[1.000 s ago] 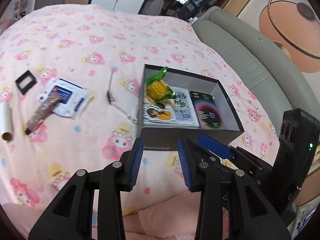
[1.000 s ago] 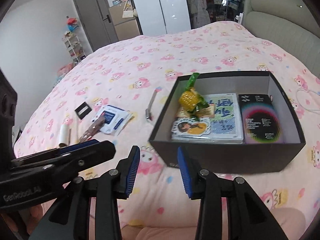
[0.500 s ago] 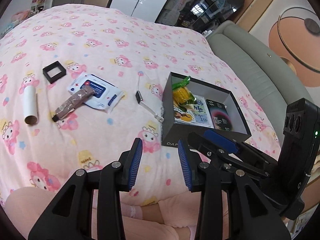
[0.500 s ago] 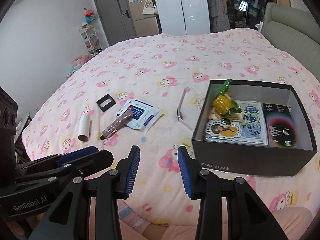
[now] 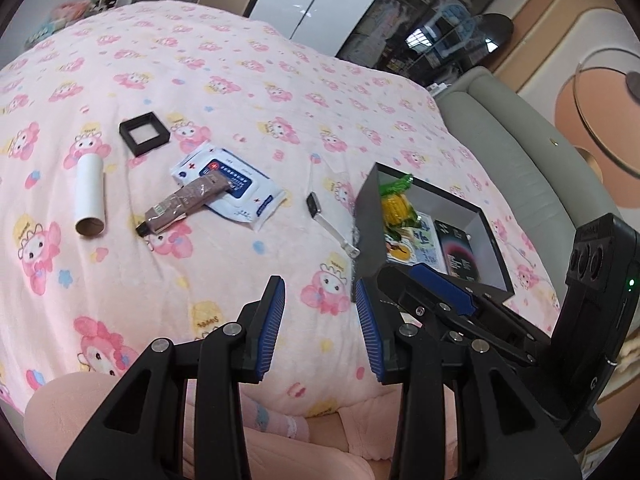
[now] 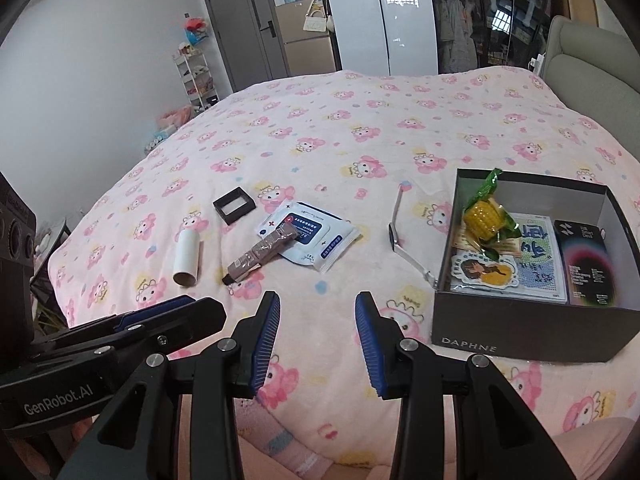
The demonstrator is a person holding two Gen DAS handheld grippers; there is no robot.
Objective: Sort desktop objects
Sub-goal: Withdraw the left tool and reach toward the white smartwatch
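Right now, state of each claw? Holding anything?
Left claw: open, nothing between the pads, above the blanket.
Right claw: open, empty, beside the black box.

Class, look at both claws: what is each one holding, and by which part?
Nothing is held. The left claw and right claw both stand open and empty above the bedspread.

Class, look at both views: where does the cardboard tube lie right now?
The cardboard tube lies on the pink bedspread, far left of the loose items, just below the small black frame and left of the brown tube.
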